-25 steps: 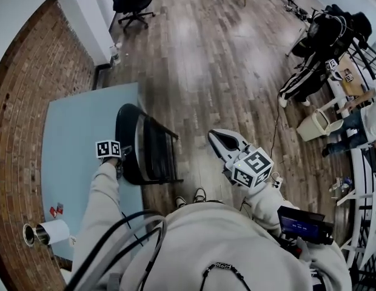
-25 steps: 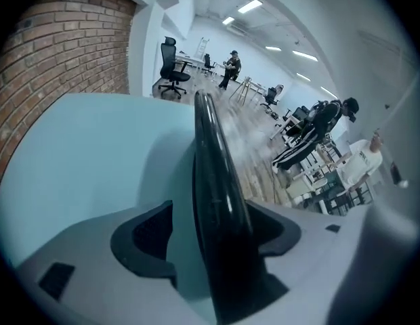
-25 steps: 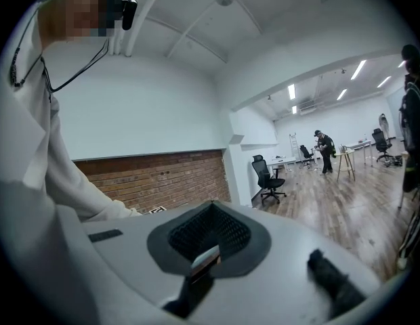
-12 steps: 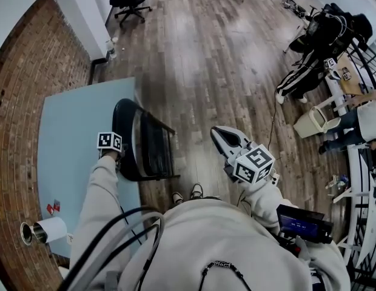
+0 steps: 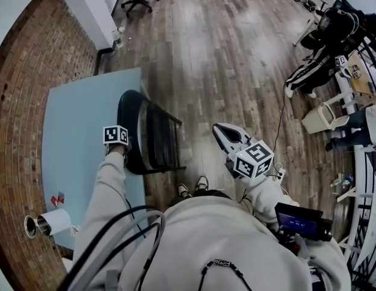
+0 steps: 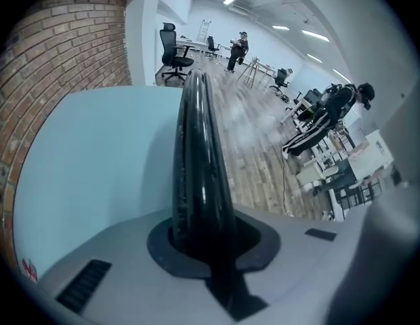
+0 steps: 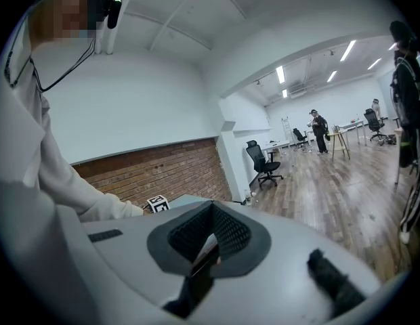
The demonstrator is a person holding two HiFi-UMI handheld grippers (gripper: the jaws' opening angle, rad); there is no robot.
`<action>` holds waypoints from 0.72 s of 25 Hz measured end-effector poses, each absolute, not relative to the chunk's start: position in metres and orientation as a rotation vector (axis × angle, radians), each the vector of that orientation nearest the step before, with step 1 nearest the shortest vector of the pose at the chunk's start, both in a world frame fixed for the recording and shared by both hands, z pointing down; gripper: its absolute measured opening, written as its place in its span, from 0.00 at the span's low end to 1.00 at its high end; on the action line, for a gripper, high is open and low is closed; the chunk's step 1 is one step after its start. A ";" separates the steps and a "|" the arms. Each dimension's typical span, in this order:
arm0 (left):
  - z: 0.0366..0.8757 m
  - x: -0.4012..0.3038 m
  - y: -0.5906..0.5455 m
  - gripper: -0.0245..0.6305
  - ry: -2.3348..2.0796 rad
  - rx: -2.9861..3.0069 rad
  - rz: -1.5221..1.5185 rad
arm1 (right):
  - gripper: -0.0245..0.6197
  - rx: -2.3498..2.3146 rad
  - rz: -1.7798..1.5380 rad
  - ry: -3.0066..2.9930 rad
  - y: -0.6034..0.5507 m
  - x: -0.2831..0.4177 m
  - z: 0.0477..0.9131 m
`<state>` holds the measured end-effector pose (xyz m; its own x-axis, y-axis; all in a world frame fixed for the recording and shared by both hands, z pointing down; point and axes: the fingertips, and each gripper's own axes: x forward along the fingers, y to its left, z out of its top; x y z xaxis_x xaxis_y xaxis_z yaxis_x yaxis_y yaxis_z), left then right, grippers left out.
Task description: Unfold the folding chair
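left tongs (image 6: 203, 242) closing around the folding chair's (image 5: 148, 141) glossy top edge – rigid, probably weighty and slippery, so grip deep. right tongs (image 7: 208, 239) pinched together, empty.

This was an open-plan office or studio. A wide floor of wooden planks (image 5: 224, 53) ran between a bare brick wall (image 5: 18, 102) and plain white walls, under long strip lights (image 7: 347, 49) on the ceiling. A black swivel office chair (image 7: 264, 161) on castors stood by the wall. A person (image 7: 320, 133) stood beside a tall table (image 7: 340, 141) further back, and a pale waste bin (image 5: 321, 120) sat at the room's edge.
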<state>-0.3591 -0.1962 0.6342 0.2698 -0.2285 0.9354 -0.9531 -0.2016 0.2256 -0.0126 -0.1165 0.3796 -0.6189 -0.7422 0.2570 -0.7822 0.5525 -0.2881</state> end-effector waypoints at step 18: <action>0.616 -0.297 -0.188 0.12 -1.168 1.651 0.987 | 0.04 1.100 0.984 -2.463 -0.146 -0.072 0.555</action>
